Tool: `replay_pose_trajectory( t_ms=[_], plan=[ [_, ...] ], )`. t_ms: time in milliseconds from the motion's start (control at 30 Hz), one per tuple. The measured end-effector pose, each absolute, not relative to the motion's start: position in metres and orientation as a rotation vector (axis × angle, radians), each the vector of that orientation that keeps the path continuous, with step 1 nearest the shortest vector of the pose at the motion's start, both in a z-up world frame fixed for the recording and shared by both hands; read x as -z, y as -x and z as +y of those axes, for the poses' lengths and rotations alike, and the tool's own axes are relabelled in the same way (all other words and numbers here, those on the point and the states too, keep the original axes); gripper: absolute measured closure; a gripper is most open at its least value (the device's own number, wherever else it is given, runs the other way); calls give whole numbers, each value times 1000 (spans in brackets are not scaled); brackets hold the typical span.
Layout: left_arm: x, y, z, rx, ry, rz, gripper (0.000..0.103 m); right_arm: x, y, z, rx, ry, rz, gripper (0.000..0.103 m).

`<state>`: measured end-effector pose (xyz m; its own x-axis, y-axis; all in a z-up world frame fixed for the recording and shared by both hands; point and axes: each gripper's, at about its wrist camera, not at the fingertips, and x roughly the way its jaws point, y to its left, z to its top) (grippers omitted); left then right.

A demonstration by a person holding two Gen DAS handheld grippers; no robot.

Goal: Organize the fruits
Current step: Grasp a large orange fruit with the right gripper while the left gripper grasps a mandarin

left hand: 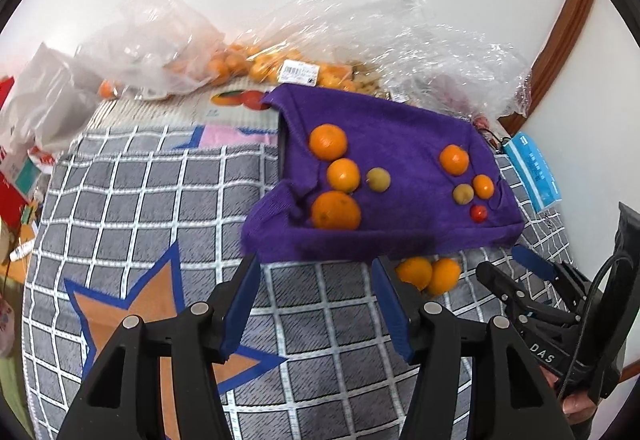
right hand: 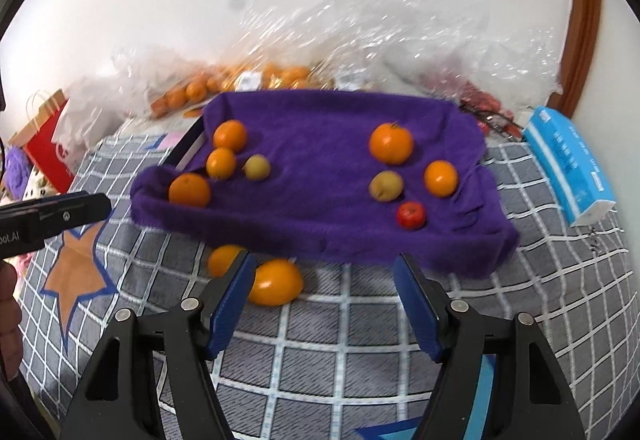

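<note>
From the left wrist, the left gripper (left hand: 316,280) stands with its jaws apart and nothing between them, hovering over the checked blanket (left hand: 120,200) of what looks like a bed. The two loose oranges (left hand: 430,274) lie at about two o'clock from it, just under the near hem of the purple towel (left hand: 400,144), touching each other. The right gripper (left hand: 516,264) comes in from four o'clock and sits just right of that pair, so it looks the nearer one.

From the right wrist, the right gripper (right hand: 324,268) is likewise released and empty. The same two oranges (right hand: 274,282) lie at ten o'clock, one half hidden behind its left finger (right hand: 232,300), the other just beside it. They are round, smooth and bright, with no long axis to line up on; motion blur softens the edges, so contact with the finger is uncertain. On the towel (right hand: 320,120), fruit sits in two clusters, left and right.
</note>
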<state>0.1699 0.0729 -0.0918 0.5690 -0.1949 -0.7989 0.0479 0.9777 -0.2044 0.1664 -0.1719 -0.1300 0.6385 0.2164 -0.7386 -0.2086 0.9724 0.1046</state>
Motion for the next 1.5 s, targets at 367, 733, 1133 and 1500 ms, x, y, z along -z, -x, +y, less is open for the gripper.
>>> replay_pose_trajectory(
  t_ms=[367,733,1133,1500],
  plan=[
    [105,-166,85,132,161,970,47,156,-179,-157,-276,-60,914,52],
    [111,-165,84,141,174,984,47,168,-191,-138,-323,-62,966,62],
    [115,-163,72,162,178,999,47,162,-170,-161,-329,97,946,62],
    [117,-167,60,172,169,1013,47,168,-174,-156,-353,45,929,53]
  ],
)
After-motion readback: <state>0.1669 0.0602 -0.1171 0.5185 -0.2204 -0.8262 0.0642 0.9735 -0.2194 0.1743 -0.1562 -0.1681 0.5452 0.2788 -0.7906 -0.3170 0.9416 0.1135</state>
